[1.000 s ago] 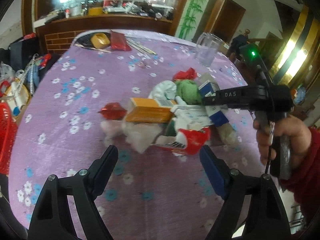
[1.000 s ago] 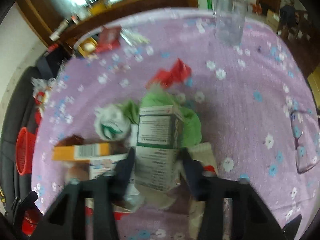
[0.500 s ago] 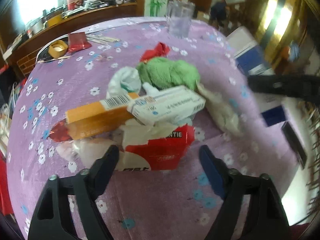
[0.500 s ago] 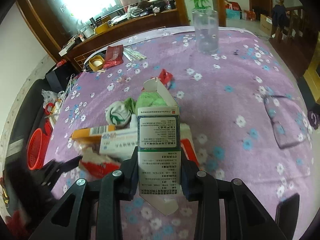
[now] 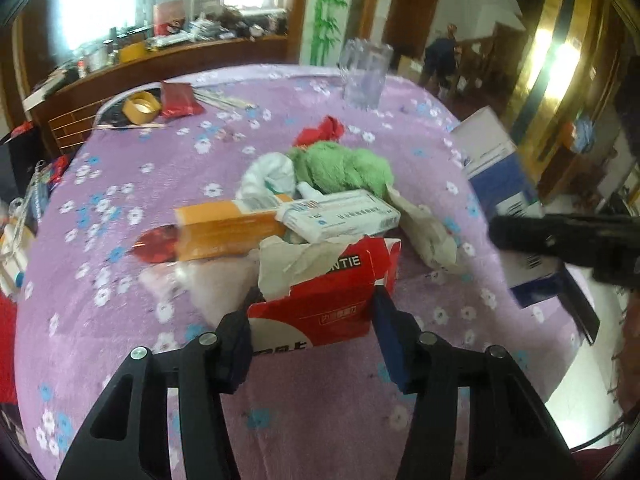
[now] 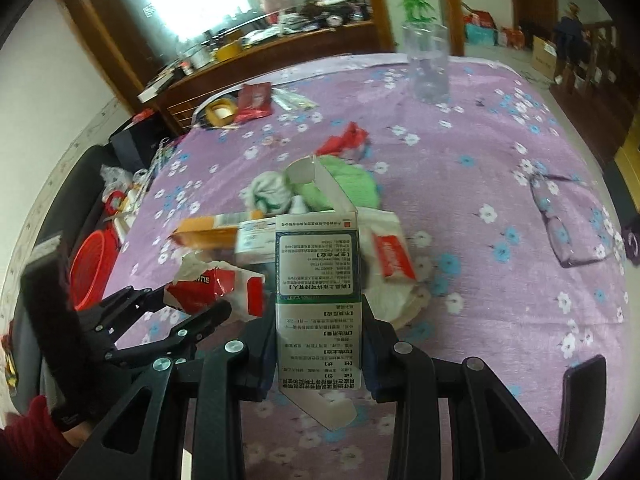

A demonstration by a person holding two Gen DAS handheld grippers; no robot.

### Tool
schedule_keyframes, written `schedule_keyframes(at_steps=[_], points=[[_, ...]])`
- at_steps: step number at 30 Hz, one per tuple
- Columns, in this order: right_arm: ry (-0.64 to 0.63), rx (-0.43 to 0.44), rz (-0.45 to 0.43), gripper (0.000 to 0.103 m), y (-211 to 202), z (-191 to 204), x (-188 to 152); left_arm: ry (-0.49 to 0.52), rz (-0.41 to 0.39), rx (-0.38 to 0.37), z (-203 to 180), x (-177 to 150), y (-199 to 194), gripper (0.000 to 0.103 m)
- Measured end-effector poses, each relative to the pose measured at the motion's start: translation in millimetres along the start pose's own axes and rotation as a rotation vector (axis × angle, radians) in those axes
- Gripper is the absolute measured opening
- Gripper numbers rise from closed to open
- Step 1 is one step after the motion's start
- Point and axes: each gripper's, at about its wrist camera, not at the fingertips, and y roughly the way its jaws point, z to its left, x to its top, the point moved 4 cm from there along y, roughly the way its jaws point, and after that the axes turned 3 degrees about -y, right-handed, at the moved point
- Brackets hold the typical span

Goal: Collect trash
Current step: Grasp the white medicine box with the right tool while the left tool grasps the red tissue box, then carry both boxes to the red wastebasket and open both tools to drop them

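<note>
Pickup step's in hand — the red carton (image 5: 320,304) is pinched by the left gripper (image 5: 312,320), the white medicine box (image 6: 319,296) by the right gripper (image 6: 320,344). Next, both probably get carried off to a bin.

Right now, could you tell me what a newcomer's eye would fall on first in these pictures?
First, the heap of trash in the middle of the purple flowered tablecloth: an orange box, a green cloth and crumpled paper. Then the two catches: the left gripper clamps a torn red carton at the heap's near edge, and the right gripper holds a green-and-white medicine box lifted above it.
</note>
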Motion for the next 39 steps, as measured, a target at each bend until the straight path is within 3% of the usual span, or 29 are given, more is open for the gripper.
schedule_keyframes(at_steps=[8, 12, 17, 20, 29, 33, 39], points=[[-0.127, 0.085, 0.017, 0.037, 8.1, 47.0, -0.5, -0.176, -0.081, 0.121, 48.5, -11.4, -60.4, 0.052], [-0.206, 0.14, 0.045, 0.037, 19.3, 79.9, -2.4, -0.26, -0.101, 0.208, 90.6, -28.2, -89.2, 0.052], [-0.26, 0.199, 0.065, 0.037, 34.8, 131.9, 1.4, -0.322, -0.122, 0.261, 157.9, -41.0, -117.4, 0.052], [-0.298, 0.205, 0.069, 0.038, 44.5, 172.6, 10.2, -0.376, -0.137, 0.298, 210.2, -47.4, -135.9, 0.052], [-0.4, 0.378, 0.177, 0.038, 109.8, 339.3, 40.2, -0.52, -0.14, 0.432, 356.6, -72.8, -172.8, 0.053], [-0.415, 0.436, 0.222, 0.038, 147.1, 404.0, 52.6, -0.552, -0.119, 0.462, 399.0, -80.8, -175.1, 0.053], [-0.46, 0.444, 0.239, 0.039, 189.3, 476.0, 64.8, -0.586, -0.098, 0.465, 435.5, -88.9, -167.7, 0.054]])
